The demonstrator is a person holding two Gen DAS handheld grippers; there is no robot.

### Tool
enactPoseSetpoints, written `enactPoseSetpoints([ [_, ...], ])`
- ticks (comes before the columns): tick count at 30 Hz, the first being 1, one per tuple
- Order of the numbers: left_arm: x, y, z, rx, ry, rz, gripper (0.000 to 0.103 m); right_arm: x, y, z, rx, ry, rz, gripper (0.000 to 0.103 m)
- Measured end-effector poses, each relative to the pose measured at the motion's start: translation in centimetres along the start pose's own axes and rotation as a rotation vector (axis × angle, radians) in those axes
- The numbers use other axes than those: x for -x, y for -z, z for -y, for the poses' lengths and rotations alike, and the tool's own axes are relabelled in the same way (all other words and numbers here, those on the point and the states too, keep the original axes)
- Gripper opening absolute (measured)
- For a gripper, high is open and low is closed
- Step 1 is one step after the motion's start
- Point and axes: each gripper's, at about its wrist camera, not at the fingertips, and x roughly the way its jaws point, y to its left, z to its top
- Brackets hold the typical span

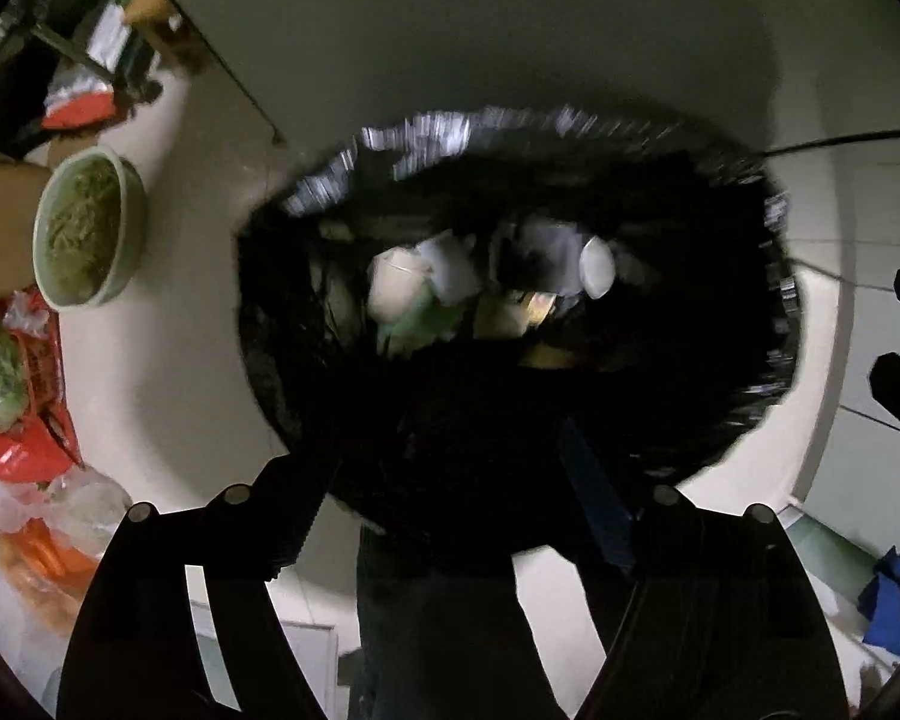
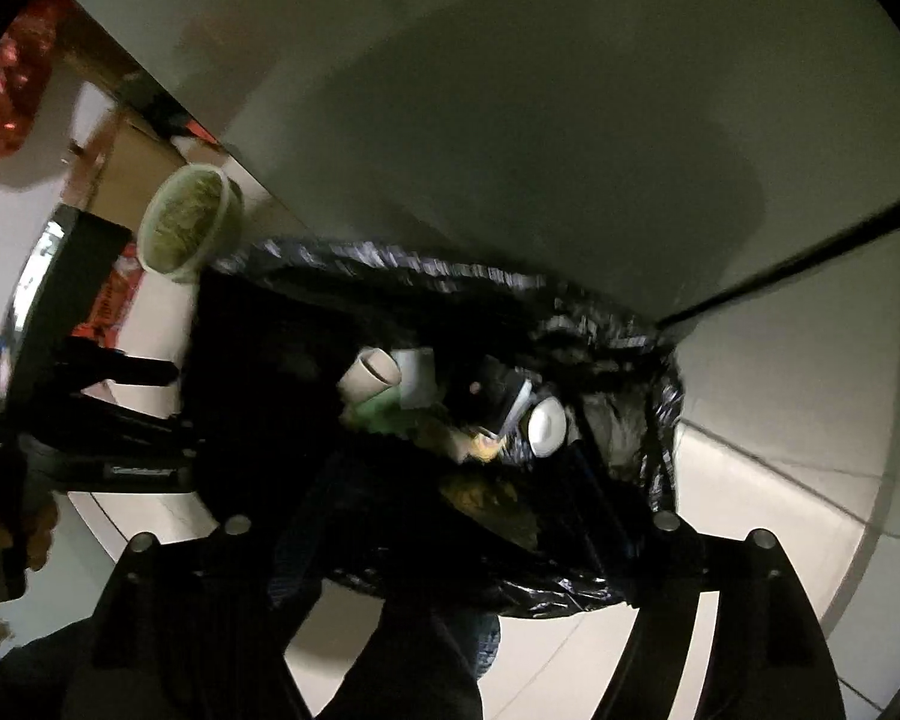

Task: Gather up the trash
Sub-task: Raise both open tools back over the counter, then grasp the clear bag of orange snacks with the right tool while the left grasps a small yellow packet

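Observation:
A bin lined with a black trash bag (image 1: 750, 396) stands on the floor against the wall. It holds white paper cups (image 1: 393, 288), a white lid (image 1: 597, 267) and green and yellow scraps. My left gripper (image 1: 450, 516) hovers open and empty over the bin's near rim. My right gripper (image 2: 450, 546) is also open and empty, above the bag (image 2: 570, 588) from the right side. The cups (image 2: 372, 375) and lid (image 2: 546, 426) show inside. The left gripper (image 2: 120, 420) shows at the bag's left edge.
A pale green bowl of shredded greens (image 1: 84, 228) sits left of the bin, also in the right wrist view (image 2: 189, 225). Cardboard boxes (image 1: 0, 228), red bags (image 1: 36, 432) and bagged carrots (image 1: 42, 558) lie on the left. A black cable (image 2: 810, 258) runs along the wall.

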Motion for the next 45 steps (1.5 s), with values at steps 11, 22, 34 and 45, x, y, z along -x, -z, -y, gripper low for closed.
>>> enactPoseSetpoints([
  [11,25.3,4.6,1.4,-0.076,0.022,0.546,0.090,27.5,-5.7,-5.7,0.119,-0.316,0.610,0.098],
  [22,32.6,3.6,0.9,0.038,0.034,0.787,0.090,26.7,-22.9,-1.3,-0.088,-0.039,0.592,0.098],
  [34,34.8,3.0,-0.5,0.067,-0.026,0.799,0.090,19.2,-27.2,0.8,-0.066,0.123,0.385,0.082],
  [45,36.4,-0.8,1.6,0.007,-0.016,0.808,0.090,28.4,-22.0,1.1,-0.091,-0.027,0.604,0.074],
])
